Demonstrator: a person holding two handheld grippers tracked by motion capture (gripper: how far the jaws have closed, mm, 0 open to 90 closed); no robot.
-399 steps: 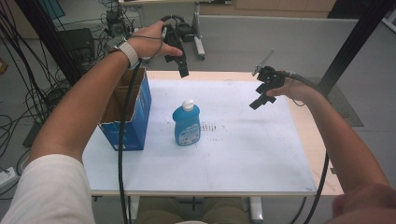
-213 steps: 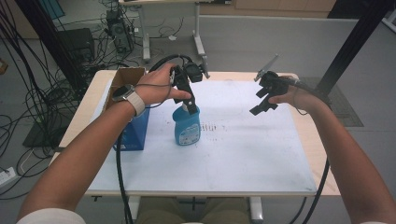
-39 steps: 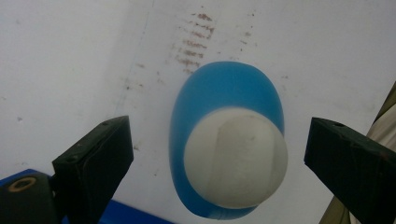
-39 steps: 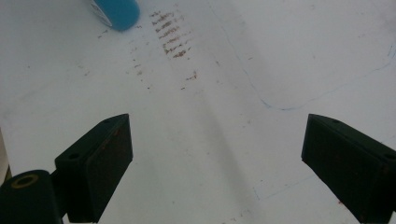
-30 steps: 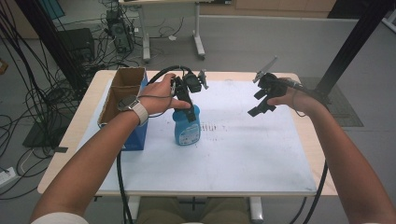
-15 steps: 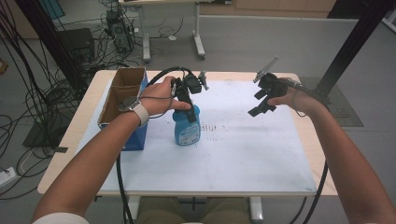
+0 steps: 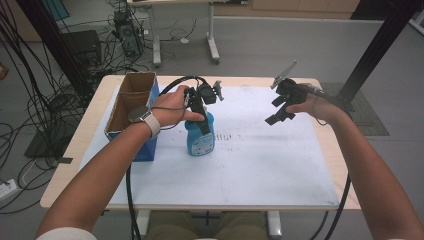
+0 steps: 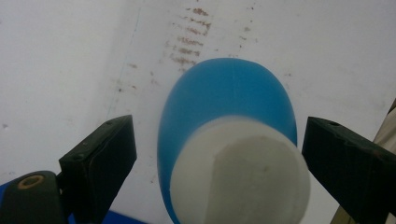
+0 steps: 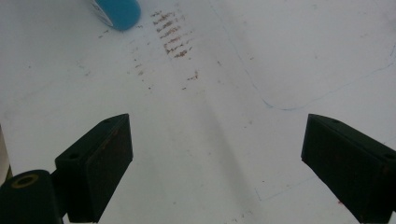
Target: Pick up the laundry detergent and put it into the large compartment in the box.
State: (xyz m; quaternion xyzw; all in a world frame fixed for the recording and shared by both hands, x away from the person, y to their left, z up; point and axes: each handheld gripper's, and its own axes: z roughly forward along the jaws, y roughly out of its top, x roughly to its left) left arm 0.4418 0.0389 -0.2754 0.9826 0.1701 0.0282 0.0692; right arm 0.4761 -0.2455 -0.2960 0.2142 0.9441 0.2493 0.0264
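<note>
A blue bottle (image 7: 200, 142) with a white cap (image 8: 243, 172) stands upright on the white-covered table (image 7: 260, 170), left of centre. My left gripper (image 7: 201, 120) points down over it. In the left gripper view the jaws of that gripper (image 8: 219, 135) straddle the cap; they have just been closing, with a gap still on the left side, so no grip. My right gripper (image 7: 276, 111) hovers open above the table's far right, nothing between its jaws (image 9: 217, 135). The bottle's base (image 9: 119, 11) shows at the top of the right gripper view.
An open cardboard box with blue sides (image 7: 150, 150) stands at the table's left edge, close beside the bottle. Rust-coloured marks (image 7: 232, 136) stain the sheet just right of the bottle. Cables and desk legs lie on the floor beyond the table.
My left gripper stays over the bottle's cap, barely shifted. The right gripper has kept its place.
</note>
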